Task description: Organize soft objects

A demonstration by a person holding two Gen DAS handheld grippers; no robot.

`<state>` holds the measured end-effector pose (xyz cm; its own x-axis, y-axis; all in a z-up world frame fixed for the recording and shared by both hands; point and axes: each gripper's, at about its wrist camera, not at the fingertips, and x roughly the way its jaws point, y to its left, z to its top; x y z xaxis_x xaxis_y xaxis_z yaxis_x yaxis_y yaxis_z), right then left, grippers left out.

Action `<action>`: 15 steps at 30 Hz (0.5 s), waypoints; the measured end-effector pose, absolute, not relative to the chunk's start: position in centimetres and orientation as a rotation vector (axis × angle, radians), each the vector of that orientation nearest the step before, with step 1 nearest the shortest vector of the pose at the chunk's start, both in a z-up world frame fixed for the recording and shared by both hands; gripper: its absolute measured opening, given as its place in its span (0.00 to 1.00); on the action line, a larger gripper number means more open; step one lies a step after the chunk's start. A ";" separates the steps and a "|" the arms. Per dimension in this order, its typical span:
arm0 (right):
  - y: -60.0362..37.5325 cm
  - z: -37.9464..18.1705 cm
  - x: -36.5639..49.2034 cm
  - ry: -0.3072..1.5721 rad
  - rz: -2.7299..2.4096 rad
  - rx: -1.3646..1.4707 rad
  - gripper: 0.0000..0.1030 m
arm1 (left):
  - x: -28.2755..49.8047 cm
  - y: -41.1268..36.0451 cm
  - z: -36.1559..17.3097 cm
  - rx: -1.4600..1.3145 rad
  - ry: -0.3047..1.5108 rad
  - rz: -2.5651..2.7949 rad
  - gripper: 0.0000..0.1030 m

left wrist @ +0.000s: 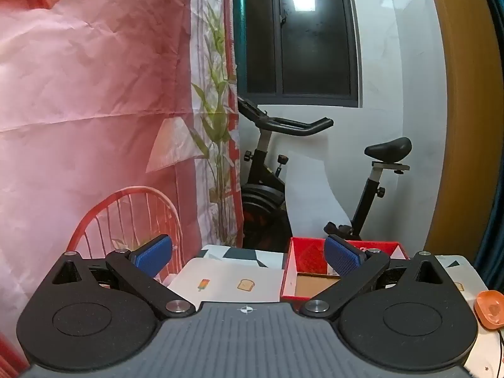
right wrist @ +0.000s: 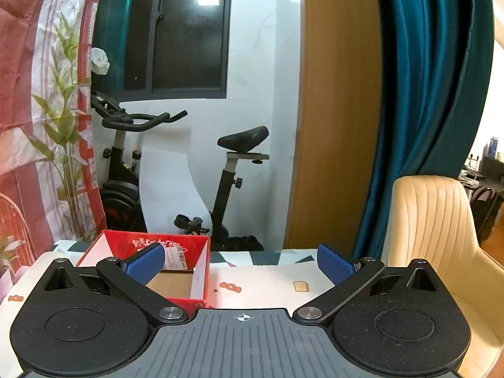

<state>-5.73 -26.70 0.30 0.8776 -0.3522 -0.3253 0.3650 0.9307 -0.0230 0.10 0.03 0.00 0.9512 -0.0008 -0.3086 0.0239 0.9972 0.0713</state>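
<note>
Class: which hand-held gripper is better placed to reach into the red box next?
Probably right. Its open hand-held gripper has the red box just ahead; the left, also open, sees it off to one side.

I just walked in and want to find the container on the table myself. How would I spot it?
Look for the exercise bike by the dark window, then drop to the table with the patterned cloth in front of it. The red box sits there, open-topped with a brown cardboard floor. Nothing else on the table is bright red or has upright walls.
</note>
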 end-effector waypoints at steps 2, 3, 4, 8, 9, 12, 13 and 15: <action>-26.7 0.3 -5.8 0.331 -0.374 0.043 1.00 | 0.3 0.1 0.0 0.063 0.327 -0.019 1.00; -26.7 0.4 -5.8 0.328 -0.373 0.046 1.00 | 0.0 -0.1 0.2 0.073 0.309 -0.010 1.00; -26.7 0.4 -5.8 0.330 -0.373 0.046 1.00 | 0.0 -0.2 0.2 0.069 0.314 -0.012 1.00; -26.8 0.5 -5.8 0.337 -0.373 0.048 1.00 | 0.7 0.5 0.3 0.052 0.331 -0.009 1.00; -26.9 0.1 -5.6 0.338 -0.373 0.047 1.00 | 0.7 0.6 0.3 0.053 0.331 -0.008 1.00; -27.2 0.1 -5.7 0.341 -0.374 0.046 1.00 | 0.7 0.2 0.2 0.067 0.326 -0.010 1.00; -27.2 0.1 -5.7 0.341 -0.374 0.046 1.00 | 0.7 0.2 0.2 0.066 0.327 -0.009 1.00; -27.3 0.0 -5.6 0.343 -0.372 0.046 1.00 | 0.8 0.2 0.2 0.064 0.329 -0.007 1.00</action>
<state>-5.57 -27.29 -0.02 0.8745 -0.3488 -0.3371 0.3642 0.9311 -0.0188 0.84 0.24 0.20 0.9464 0.0032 -0.3229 0.0175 0.9980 0.0612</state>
